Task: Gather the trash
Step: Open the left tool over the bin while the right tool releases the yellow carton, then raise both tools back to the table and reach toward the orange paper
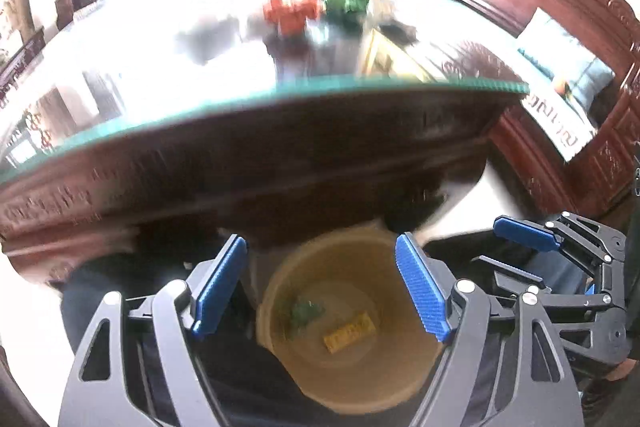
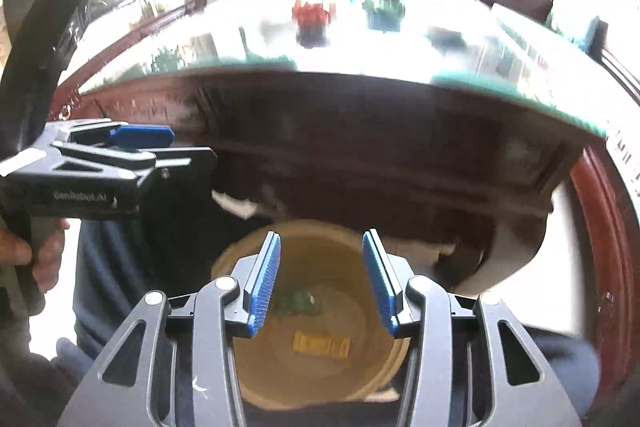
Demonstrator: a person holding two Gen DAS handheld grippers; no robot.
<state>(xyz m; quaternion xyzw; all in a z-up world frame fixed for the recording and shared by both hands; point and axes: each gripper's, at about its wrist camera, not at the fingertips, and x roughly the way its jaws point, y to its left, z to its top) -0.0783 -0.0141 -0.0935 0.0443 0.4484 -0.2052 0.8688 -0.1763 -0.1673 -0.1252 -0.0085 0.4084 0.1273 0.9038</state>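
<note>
A tan round bin (image 1: 352,383) stands on the floor below the table edge. Inside it lie a yellow wrapper (image 1: 350,331) and a green scrap (image 1: 306,311). My left gripper (image 1: 320,287) is open and empty above the bin. In the right wrist view the same bin (image 2: 320,387) holds the yellow wrapper (image 2: 322,343) and green scrap (image 2: 298,301). My right gripper (image 2: 322,279) is open and empty above it. The right gripper also shows in the left wrist view (image 1: 560,267). The left gripper shows in the right wrist view (image 2: 120,155). On the table sit an orange item (image 1: 292,11) and a green item (image 1: 346,5).
A glass-topped dark wooden table (image 1: 280,147) fills the middle of both views, its green glass edge (image 2: 480,83) near me. A carved wooden bench with teal cushions (image 1: 568,67) stands at the right. The person's dark trousers (image 2: 112,267) are beside the bin.
</note>
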